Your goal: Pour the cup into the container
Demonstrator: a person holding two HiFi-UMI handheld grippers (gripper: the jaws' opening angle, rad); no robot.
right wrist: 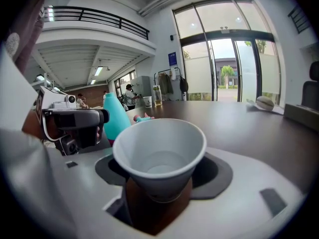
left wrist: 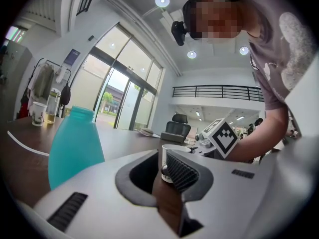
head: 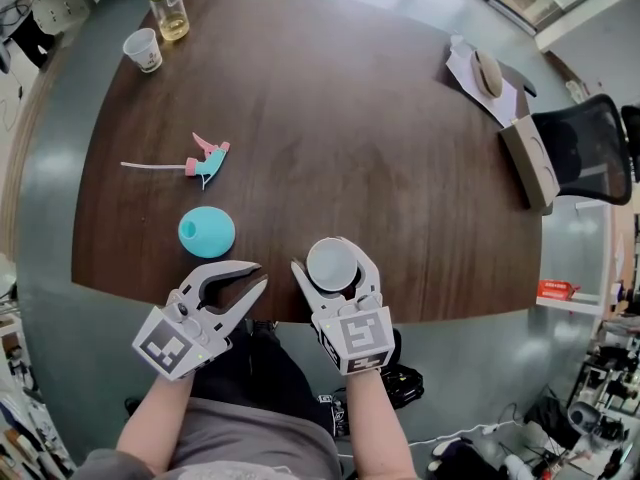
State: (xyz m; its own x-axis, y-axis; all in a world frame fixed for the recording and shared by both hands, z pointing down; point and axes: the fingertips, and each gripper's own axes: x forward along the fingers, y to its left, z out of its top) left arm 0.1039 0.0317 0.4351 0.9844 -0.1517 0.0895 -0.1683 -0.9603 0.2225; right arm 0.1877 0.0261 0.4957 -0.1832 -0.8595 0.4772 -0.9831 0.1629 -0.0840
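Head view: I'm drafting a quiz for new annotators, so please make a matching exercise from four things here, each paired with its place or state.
Things:
1. plain white cup
2. teal container
3. spray head
4. jar

Places or states:
A. lying on its side on the table
B. holds yellowish liquid
C. gripped by the right hand-held gripper
D. upright near the table's near edge

Pairs: 1-C, 2-D, 3-A, 4-B

A dark wood table (head: pixel 350 118) fills the frame's centre on grey floor (head: pixel 50 218); a black office chair (head: pixel 585 148) stands at right, tall glass doors (right wrist: pixel 224 63) beyond
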